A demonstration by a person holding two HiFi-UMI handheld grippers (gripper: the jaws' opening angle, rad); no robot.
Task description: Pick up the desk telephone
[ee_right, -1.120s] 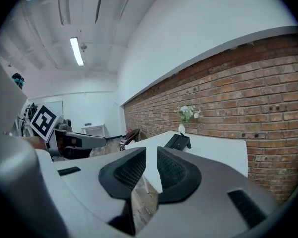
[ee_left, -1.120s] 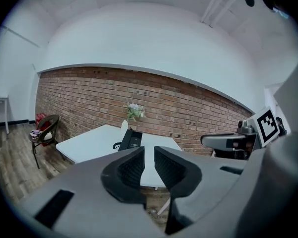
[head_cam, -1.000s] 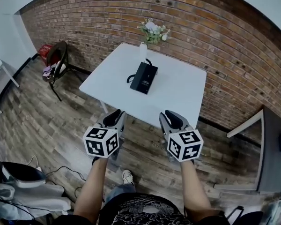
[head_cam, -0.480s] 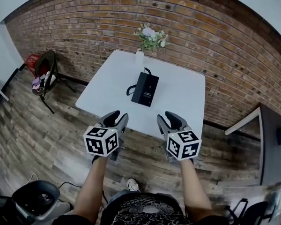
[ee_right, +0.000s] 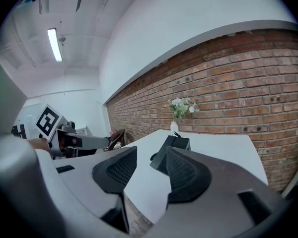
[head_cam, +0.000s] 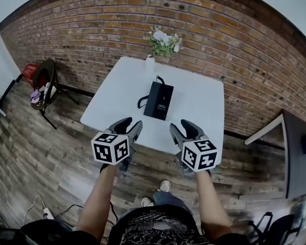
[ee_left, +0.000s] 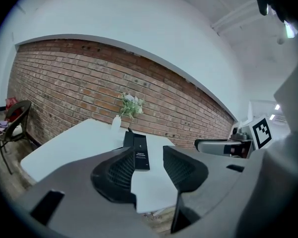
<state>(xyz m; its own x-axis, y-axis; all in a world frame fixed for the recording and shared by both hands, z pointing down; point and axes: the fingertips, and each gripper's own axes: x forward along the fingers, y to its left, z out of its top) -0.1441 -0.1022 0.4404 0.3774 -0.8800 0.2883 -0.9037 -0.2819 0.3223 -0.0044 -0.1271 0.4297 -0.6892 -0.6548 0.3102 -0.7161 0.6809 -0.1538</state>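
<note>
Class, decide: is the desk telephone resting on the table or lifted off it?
Resting on it. The desk telephone lies flat on the white table, near its middle, and nothing grips it.

Matt telephone [head_cam: 158,100], smooth table [head_cam: 200,108], rough brick wall [head_cam: 92,29]

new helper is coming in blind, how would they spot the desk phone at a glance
Against the brick wall stands a white square table. Near its middle, in front of the white vase of flowers, lies the desk telephone. It is the only black thing there, flat and rectangular.
</note>
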